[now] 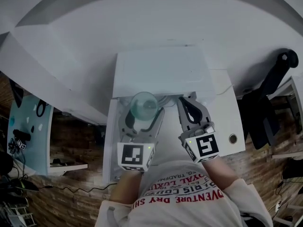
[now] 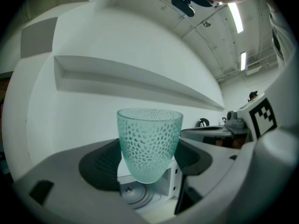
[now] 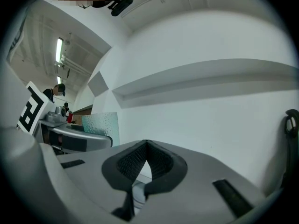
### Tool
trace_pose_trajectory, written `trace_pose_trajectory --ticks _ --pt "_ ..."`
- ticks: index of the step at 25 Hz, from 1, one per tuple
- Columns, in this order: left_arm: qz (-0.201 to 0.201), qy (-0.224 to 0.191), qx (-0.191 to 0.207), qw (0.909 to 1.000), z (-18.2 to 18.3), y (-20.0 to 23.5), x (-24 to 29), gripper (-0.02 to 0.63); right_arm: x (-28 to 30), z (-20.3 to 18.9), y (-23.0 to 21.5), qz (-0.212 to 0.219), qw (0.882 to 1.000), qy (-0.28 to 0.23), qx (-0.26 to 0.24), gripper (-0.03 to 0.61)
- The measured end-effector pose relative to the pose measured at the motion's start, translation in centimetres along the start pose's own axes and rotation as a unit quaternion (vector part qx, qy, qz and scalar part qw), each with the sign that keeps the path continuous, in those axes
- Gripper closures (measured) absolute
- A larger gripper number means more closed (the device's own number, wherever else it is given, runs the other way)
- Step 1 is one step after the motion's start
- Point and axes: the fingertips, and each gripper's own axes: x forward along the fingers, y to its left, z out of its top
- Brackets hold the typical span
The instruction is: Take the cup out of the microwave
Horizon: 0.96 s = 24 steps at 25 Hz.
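A teal dimpled glass cup (image 1: pixel 144 105) stands upright between the pads of my left gripper (image 1: pixel 144 112), which is shut on it in front of the white microwave (image 1: pixel 161 72). In the left gripper view the cup (image 2: pixel 149 143) fills the gap of the left gripper (image 2: pixel 149 158), with the microwave's turntable (image 2: pixel 135 195) below and behind it. My right gripper (image 1: pixel 185 100) hovers beside it on the right, shut with nothing in it. In the right gripper view the right gripper (image 3: pixel 146 146) has its pads meeting at the tips, and the cup (image 3: pixel 100 125) shows at left.
The microwave sits on a white table (image 1: pixel 227 122) with a round cable hole (image 1: pixel 232 138). A black office chair (image 1: pixel 274 93) stands at the right. A pale blue table (image 1: pixel 28 131) with small items is at the far left, over a wood floor.
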Motion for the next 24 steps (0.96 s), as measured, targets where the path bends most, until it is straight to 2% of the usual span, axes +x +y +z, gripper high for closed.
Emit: trace_pose_trajectory --ticks 9,24 --pt "-0.009 0.008 0.000 0.9999 -0.4 -0.2 0.0 0.258 0.0 -0.3 0.1 -0.006 1.000 0.006 -0.016 0.568" --pt "-0.012 0.014 -0.013 0.9997 -1.1 -0.9 0.1 0.258 -0.3 -1.3 -0.5 -0.017 1.000 0.018 -0.007 0.568"
